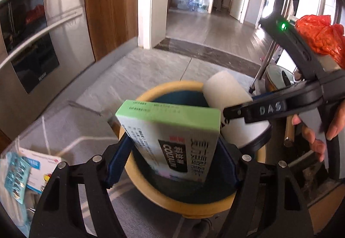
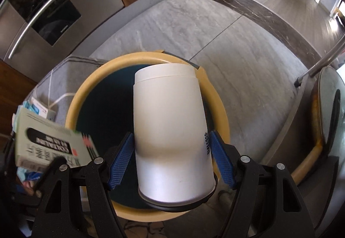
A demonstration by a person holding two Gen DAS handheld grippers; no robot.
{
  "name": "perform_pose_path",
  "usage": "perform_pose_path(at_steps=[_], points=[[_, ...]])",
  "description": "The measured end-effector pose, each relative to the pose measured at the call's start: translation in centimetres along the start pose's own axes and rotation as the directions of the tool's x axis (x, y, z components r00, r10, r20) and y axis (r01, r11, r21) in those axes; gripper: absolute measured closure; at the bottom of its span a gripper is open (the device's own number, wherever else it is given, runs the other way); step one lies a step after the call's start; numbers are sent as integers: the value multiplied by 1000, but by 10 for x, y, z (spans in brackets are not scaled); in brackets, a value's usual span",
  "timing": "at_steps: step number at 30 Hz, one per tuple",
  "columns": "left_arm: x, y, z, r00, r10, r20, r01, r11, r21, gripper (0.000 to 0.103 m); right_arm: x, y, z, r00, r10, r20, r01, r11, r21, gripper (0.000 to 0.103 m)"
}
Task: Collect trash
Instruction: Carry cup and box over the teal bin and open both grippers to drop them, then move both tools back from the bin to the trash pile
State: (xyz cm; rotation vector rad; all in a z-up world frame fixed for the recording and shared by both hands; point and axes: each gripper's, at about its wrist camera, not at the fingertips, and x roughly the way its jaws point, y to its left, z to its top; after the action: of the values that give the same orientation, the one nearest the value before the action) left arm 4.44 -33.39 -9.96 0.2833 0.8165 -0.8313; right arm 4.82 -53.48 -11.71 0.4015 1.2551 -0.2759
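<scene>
My left gripper (image 1: 172, 151) is shut on a green and white medicine box (image 1: 172, 132), held over the round bin with a tan rim (image 1: 151, 192) and dark inside. My right gripper (image 2: 171, 156) is shut on a white paper cup (image 2: 170, 125), upside down with its black-edged mouth toward the camera, over the same bin (image 2: 222, 112). The cup (image 1: 226, 91) and the right gripper's finger (image 1: 258, 108) show at the right of the left wrist view. The box (image 2: 51, 145) shows at the left of the right wrist view.
The bin stands on a grey stone floor (image 2: 194, 28). A steel fridge (image 1: 43, 33) and wooden panels lie to the left. Medicine packs and blister strips (image 1: 23, 171) lie at the left. A red plastic bag (image 1: 321, 35) and a glass-top table (image 2: 330, 112) are at the right.
</scene>
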Motion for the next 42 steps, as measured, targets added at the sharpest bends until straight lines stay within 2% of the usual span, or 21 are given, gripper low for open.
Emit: perform_pose_path(at_steps=[5,7,11,18,25,33,39,42], points=[[18,6,-9,998,-18,-65,15,999,-33,30,15,3,-2,999,-5,-46,5,1000,-7,31],[19,4,-13,997,-13,-76,12,1000,-15,30,20,9,-3,998,-28,-64,26,999,-41,31],[21,2,-18,996,-9,-93,9,1000,3,30,20,15,-5,997,-22,-68,18,998,-59,30],[21,3,-25,993,9,-114,-5,999,32,30,23,6,-6,995,-46,-91,44,999,-30,30],[19,4,-26,994,20,-109,-16,999,37,30,21,10,-7,996,-42,-80,39,998,-41,30],[15,4,-26,994,37,-100,-34,999,37,28,16,5,-6,997,-33,-65,32,999,-7,22],[6,3,-27,995,68,-72,-63,996,64,20,9,3,-2,999,-22,-39,24,999,34,11],[-1,2,-29,995,80,-61,-75,994,76,18,6,2,-1,999,-20,-33,22,998,62,10]])
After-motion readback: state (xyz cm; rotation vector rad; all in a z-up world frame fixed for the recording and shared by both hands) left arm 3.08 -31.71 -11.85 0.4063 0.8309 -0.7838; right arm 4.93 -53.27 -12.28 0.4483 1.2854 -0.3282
